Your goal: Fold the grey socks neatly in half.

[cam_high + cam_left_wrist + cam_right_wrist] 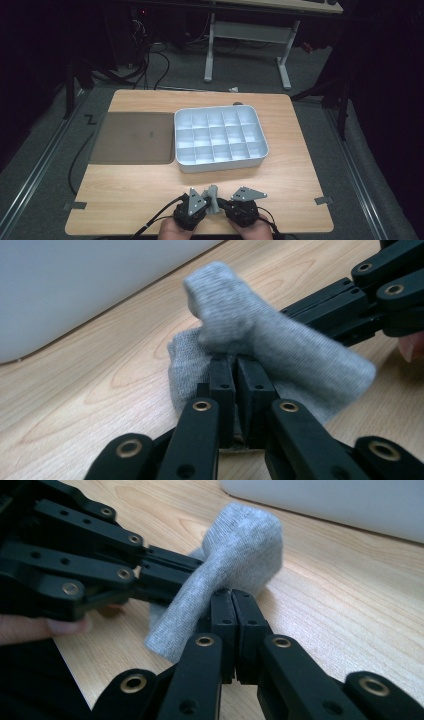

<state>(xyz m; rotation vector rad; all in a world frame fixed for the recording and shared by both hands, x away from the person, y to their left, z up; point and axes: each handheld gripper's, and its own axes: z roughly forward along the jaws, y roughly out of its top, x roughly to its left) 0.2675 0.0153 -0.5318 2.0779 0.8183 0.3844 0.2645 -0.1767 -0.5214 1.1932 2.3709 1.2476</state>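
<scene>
A grey knitted sock is bunched between my two grippers near the table's front edge, just above the wood. My left gripper is shut on one part of it. In the left gripper view its jaws press together with the sock draped over their tips. My right gripper is shut on the sock from the other side. The right gripper view has its jaws closed under the sock's rounded fold. The two grippers' tips nearly meet, and the sock hides both of them.
A pale divided tray with several empty compartments stands at the table's middle, just beyond the grippers. A flat dark mat lies to its left. Bare wood stretches left and right of the hands. Desk legs and cables stand beyond the table.
</scene>
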